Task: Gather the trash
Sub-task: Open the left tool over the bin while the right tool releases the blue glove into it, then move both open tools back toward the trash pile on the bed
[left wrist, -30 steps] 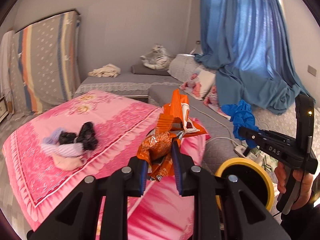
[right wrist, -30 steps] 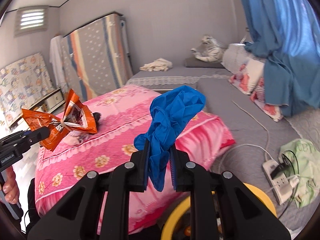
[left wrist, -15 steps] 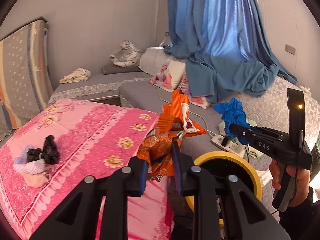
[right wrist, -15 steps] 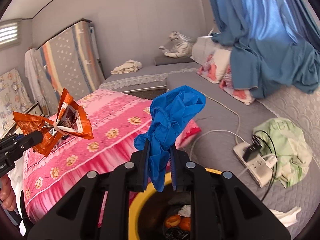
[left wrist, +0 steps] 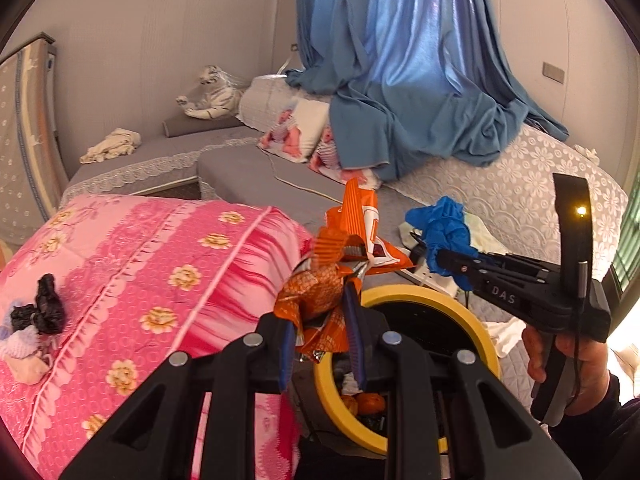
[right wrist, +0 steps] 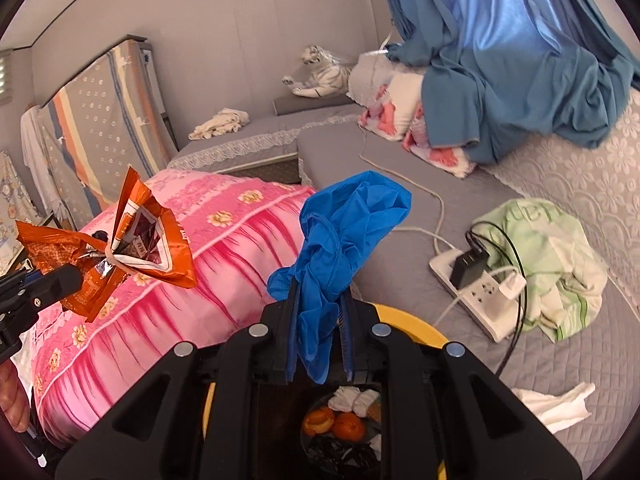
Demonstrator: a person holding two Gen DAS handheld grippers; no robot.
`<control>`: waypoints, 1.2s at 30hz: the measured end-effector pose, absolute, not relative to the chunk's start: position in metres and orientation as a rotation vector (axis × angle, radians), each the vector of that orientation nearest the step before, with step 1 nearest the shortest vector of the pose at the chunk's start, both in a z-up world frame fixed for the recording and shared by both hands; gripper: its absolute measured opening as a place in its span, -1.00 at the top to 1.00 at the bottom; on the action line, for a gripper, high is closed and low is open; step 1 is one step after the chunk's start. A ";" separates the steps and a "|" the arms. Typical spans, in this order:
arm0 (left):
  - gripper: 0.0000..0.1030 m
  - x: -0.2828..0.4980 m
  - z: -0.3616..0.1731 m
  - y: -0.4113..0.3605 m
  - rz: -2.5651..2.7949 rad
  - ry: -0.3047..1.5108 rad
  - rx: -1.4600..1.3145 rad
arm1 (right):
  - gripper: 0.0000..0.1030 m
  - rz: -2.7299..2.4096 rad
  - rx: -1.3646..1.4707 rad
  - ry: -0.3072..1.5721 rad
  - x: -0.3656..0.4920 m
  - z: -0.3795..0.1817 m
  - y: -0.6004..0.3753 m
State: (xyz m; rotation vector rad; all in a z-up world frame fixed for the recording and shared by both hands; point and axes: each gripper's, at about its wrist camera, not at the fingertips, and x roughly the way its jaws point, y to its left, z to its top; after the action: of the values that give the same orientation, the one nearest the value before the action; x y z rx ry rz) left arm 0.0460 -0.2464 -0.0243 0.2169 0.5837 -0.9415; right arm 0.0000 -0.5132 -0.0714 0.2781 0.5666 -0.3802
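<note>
A pink floral quilt [left wrist: 132,264] is spread over the bed at the left, and a blue curtain [left wrist: 404,60] is draped onto the grey bedding behind. A yellow-rimmed bin [left wrist: 472,312] is seen just below both tongs, with orange peel [right wrist: 336,424] and tissues inside. An orange snack wrapper [left wrist: 340,264] is grasped by the left tongs [left wrist: 320,340], held over the bin's rim. A crumpled blue glove [right wrist: 340,248] is clenched in the right tongs [right wrist: 320,332], above the bin's opening.

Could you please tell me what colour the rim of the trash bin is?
Yellow; the trash bin's rim shows best in the left wrist view.
</note>
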 end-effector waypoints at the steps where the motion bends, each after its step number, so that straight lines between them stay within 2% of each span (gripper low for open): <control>1: 0.59 0.045 -0.027 -0.250 -0.951 0.589 0.219 | 0.69 -0.386 0.286 0.573 -0.001 -0.074 -0.515; 18: 0.57 0.067 -0.101 -0.315 -1.032 0.815 0.248 | 0.66 -0.438 0.386 0.723 -0.011 -0.128 -0.539; 21: 0.48 0.069 -0.102 -0.313 -1.018 0.815 0.243 | 0.53 -0.436 0.385 0.730 -0.011 -0.129 -0.540; 23: 0.18 0.070 -0.101 -0.311 -1.012 0.816 0.237 | 0.31 -0.445 0.385 0.732 -0.010 -0.129 -0.542; 25: 0.04 0.072 -0.100 -0.307 -0.990 0.811 0.222 | 0.21 -0.453 0.390 0.727 -0.010 -0.129 -0.545; 36: 0.03 0.098 -0.087 -0.272 -0.906 0.798 0.155 | 0.19 -0.436 0.360 0.684 -0.007 -0.108 -0.536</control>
State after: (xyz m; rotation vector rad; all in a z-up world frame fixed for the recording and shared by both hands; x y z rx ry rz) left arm 0.0983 -0.2719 -0.0870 0.1548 0.7984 -0.9060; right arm -0.0073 -0.5356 -0.1077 0.3603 0.6837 -0.4356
